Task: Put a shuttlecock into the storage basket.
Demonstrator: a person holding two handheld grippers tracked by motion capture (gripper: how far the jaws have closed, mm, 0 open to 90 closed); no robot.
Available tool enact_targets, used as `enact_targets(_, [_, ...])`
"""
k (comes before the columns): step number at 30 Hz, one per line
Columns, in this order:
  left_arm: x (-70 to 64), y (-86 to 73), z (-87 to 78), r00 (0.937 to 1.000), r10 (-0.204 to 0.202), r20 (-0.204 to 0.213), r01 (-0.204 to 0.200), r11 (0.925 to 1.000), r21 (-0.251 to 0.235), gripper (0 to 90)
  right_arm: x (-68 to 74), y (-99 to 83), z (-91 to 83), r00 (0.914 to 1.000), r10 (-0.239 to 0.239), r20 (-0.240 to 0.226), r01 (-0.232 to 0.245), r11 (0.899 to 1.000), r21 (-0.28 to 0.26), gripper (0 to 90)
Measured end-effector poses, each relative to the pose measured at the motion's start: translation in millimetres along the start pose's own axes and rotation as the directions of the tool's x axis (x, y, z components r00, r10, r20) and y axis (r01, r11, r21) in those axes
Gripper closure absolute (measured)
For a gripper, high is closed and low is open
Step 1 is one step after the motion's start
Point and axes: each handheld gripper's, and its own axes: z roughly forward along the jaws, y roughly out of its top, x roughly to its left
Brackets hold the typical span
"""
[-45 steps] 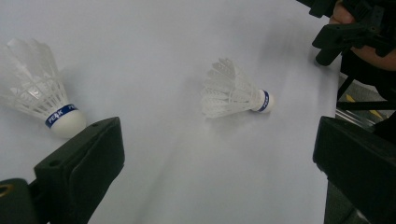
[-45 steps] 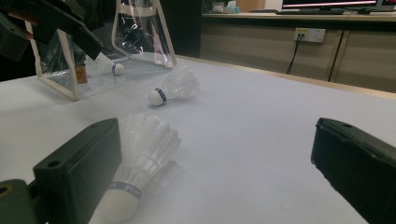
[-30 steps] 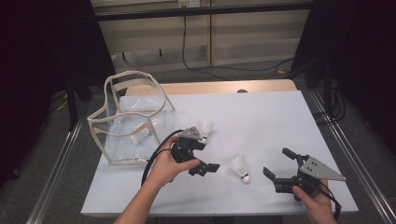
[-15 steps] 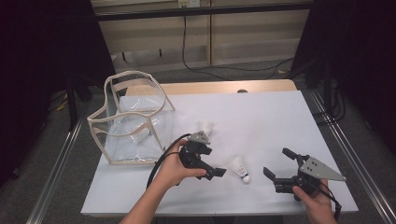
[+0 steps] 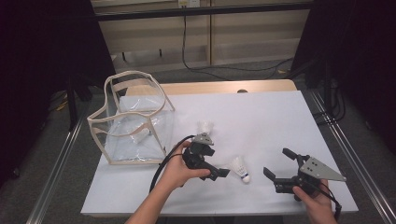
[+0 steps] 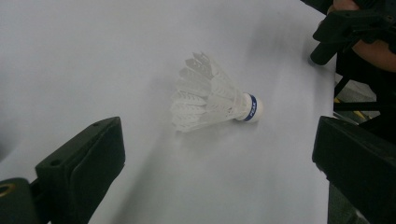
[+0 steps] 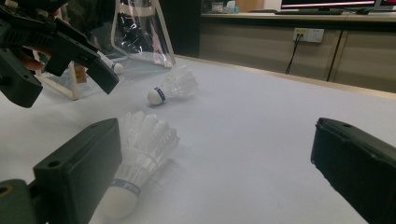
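- The left gripper (image 5: pixel 218 165) has its jaws wide apart, just beside the near shuttlecock (image 5: pixel 240 167), which lies on its side on the white table (image 5: pixel 261 116).
- The right gripper (image 5: pixel 279 164) rests near the front edge, jaws apart and empty.
- A second shuttlecock (image 5: pixel 205 127) lies near the clear bag (image 5: pixel 133 119).

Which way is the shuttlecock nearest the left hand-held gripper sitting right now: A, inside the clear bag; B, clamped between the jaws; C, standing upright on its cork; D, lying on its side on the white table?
D: the shuttlecock lies on its side on the white table, ahead of the left hand-held gripper's open jaws, untouched.
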Motion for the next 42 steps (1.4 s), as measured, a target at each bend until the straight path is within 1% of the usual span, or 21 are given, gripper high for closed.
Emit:
enact_targets(5, [-1.4, -0.2, 3.5, 1.0000, 0.003, -0.003, -0.003, 1.0000, 0.005, 2.5, -0.9, 0.2, -0.8, 1.0000, 0.001, 0.002, -0.001, 1.000, -0.003, 1.5])
enact_targets(7, [-2.1, -0.2, 5.0, 1.0000, 0.001, 0.003, -0.001, 1.0000, 0.003, 3.2, -0.6, 0.3, -0.5, 1.0000, -0.001, 0.002, 0.001, 1.000, -0.003, 1.5])
enact_targets(8, [-2.4, -0.3, 5.6, 1.0000, 0.000, 0.002, 0.000, 1.0000, 0.005, 3.2, -0.2, 0.2, -0.3, 1.0000, 0.000, 0.001, 0.000, 1.000, -0.004, 1.5])
enact_targets(10, [-3.1, -0.5, 7.0, 0.9999, 0.011, -0.001, -0.011, 0.9999, 0.008, 3.2, 0.2, 0.3, -0.6, 1.0000, 0.002, 0.001, -0.002, 1.000, -0.003, 1.5])
enact_targets(15, [-4.1, -1.5, 9.7, 0.9999, 0.007, -0.007, -0.007, 0.9999, 0.008, 3.2, -0.5, 0.0, -0.5, 1.0000, -0.002, 0.002, 0.002, 1.000, -0.002, 1.5])
enact_targets(17, [-4.1, -1.4, 10.6, 0.9999, 0.012, -0.009, -0.012, 0.9998, 0.017, 3.2, -0.4, 0.4, -0.6, 1.0000, 0.001, 0.002, -0.001, 1.000, -0.005, 1.5])
enact_targets(20, [-4.1, -1.3, 12.6, 0.9998, 0.008, -0.019, -0.008, 0.9999, 0.008, 2.9, -0.3, 0.2, 0.0, 1.0000, -0.003, 0.001, 0.003, 1.000, -0.002, 1.5])
enact_targets(23, [-4.3, -0.9, 14.1, 0.9998, 0.008, -0.019, -0.008, 0.9999, 0.007, 2.9, -0.3, 0.2, -0.1, 1.0000, 0.000, 0.001, 0.000, 1.000, -0.003, 1.5])
enact_targets(25, [-4.5, -0.7, 15.9, 0.9996, 0.021, -0.017, -0.021, 0.9997, 0.009, 3.0, -0.5, 0.3, -0.2, 1.0000, 0.003, 0.001, -0.003, 1.000, -0.003, 1.5])
enact_targets(32, [-4.6, -0.3, 21.2, 0.9997, 0.021, -0.015, -0.020, 0.9998, 0.001, 2.9, -0.3, 0.1, 0.3, 1.0000, -0.002, 0.000, 0.002, 1.000, -0.002, 1.5])
enact_targets(37, [-3.4, 0.1, 24.2, 0.9987, 0.047, -0.020, -0.047, 0.9988, 0.012, 4.3, -0.5, 0.1, -0.4, 1.0000, 0.003, 0.000, -0.003, 1.000, -0.003, 1.5])
enact_targets(40, [-3.0, 0.2, 26.9, 0.9983, 0.057, -0.013, -0.057, 0.9983, 0.010, 5.8, 0.3, 0.1, 0.0, 1.0000, 0.001, -0.001, -0.001, 1.000, -0.001, 1.5])
enact_targets(41, [-2.7, 0.2, 28.3, 0.9977, 0.067, -0.013, -0.067, 0.9977, 0.013, 6.4, 0.6, 0.1, 0.1, 1.0000, 0.002, -0.002, -0.002, 1.000, -0.001, 1.5])
enact_targets(42, [-2.9, 0.1, 29.6, 0.9978, 0.066, -0.009, -0.066, 0.9977, 0.014, 6.7, 0.5, 0.2, 0.0, 1.0000, -0.002, -0.004, 0.002, 1.000, 0.000, 1.5])
